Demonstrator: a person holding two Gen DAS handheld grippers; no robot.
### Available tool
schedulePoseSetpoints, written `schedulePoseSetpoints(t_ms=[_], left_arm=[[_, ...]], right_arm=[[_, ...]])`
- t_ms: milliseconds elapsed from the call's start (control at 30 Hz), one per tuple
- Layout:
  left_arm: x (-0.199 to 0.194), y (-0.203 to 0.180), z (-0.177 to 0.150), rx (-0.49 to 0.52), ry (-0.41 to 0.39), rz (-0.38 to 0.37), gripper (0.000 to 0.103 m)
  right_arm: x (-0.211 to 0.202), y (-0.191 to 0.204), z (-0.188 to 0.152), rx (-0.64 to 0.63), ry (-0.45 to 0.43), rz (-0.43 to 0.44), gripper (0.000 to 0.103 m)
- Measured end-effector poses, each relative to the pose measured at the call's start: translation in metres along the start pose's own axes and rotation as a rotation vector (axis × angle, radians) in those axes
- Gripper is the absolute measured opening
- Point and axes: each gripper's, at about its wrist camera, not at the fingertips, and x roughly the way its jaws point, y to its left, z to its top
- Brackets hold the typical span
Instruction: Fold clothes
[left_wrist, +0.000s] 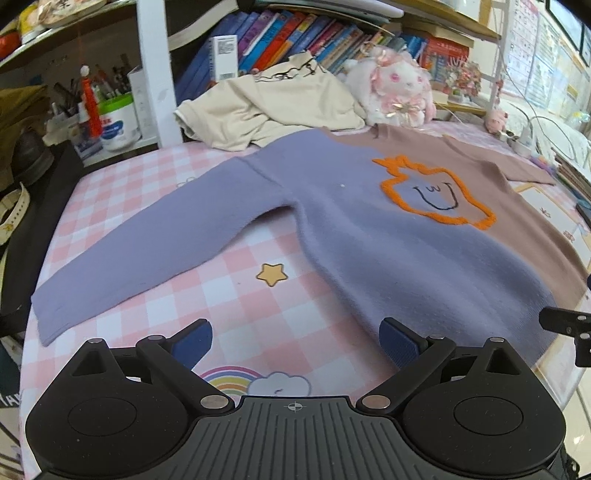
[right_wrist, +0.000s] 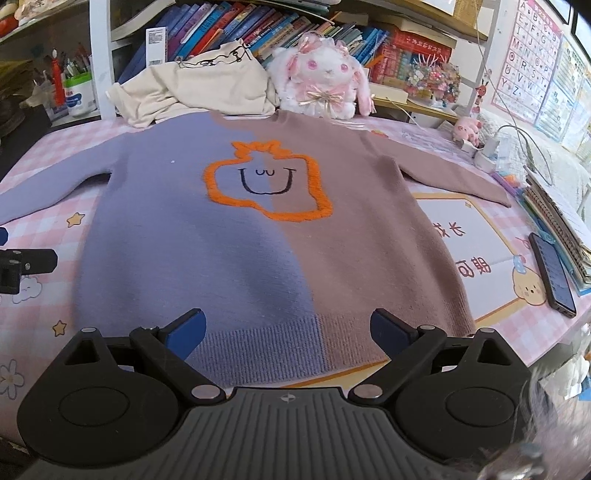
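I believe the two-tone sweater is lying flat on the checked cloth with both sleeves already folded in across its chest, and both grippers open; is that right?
Not quite: the sleeves are not folded in. The sweater lies flat with both sleeves spread outward, as the right wrist view shows; the purple sleeve stretches out over the checked cloth. The left gripper and right gripper do have open jaws.
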Motion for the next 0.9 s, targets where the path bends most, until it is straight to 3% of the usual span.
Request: schedulePoseSetpoints(t_ms=[300,533,900], left_arm=[[0.002,0.032,0.000,-0.103,-0.001,0.048,0.099],[-0.005,0.062,-0.001,-0.186,-0.086,0.115,0.099],[-0.001,0.124,-0.010,-0.404,-0.109,0.239,0.099]], right_arm=[[0.001,0.009,0.002,-0.024,0.003,0.020,0.096],[-0.002,0.011,0.002,-0.043,-0.007,0.025,0.096],[-0.002,0.009,-0.001,-0.053,0.015,0.021,0.097]])
